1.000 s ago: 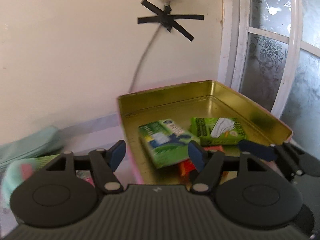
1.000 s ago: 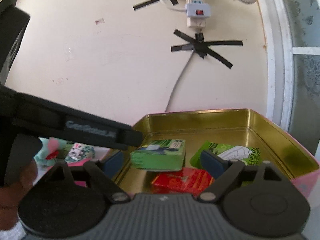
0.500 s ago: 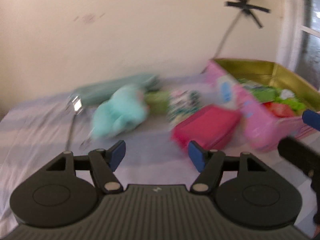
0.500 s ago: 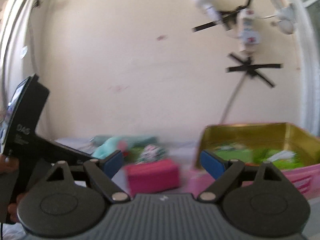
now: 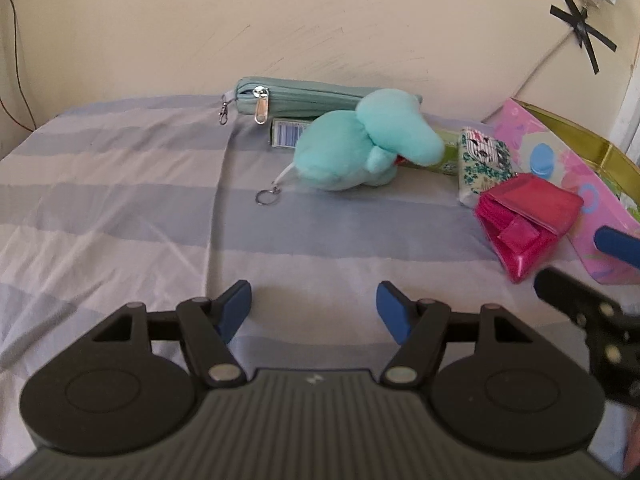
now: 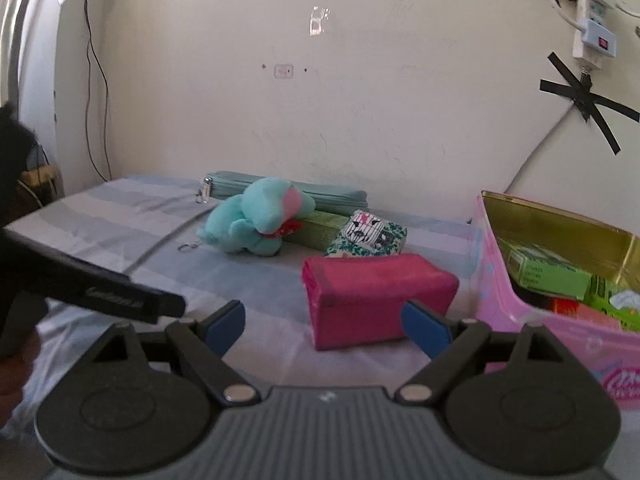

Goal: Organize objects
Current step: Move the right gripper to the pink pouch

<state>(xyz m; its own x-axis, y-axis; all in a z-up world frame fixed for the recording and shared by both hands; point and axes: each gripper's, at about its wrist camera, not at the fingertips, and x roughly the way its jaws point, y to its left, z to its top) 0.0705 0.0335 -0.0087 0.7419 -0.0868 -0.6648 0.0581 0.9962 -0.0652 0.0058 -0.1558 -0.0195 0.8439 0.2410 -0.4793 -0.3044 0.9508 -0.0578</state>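
Note:
My left gripper (image 5: 314,310) is open and empty above the striped bedsheet (image 5: 120,200). My right gripper (image 6: 324,322) is open and empty, just in front of a magenta wallet (image 6: 372,296), which also shows in the left wrist view (image 5: 528,232). Behind it lie a teal plush toy (image 5: 360,144) (image 6: 256,216), a patterned tissue pack (image 5: 482,160) (image 6: 368,234), a green box (image 6: 320,232) and a teal zip pouch (image 5: 300,96) (image 6: 288,190). The pink tin box (image 6: 516,320) (image 5: 560,160) on the right holds green packets (image 6: 544,272) and a red packet (image 6: 576,304).
A cream wall (image 6: 360,100) stands close behind the objects. A power strip (image 6: 592,36) and a taped cable (image 6: 584,96) hang on it at the right. The left gripper's body (image 6: 100,284) reaches in at the left of the right wrist view.
Both grippers have pulled back from over the tin box and swung left. The loose objects on the sheet now fill both views. Both stay open.

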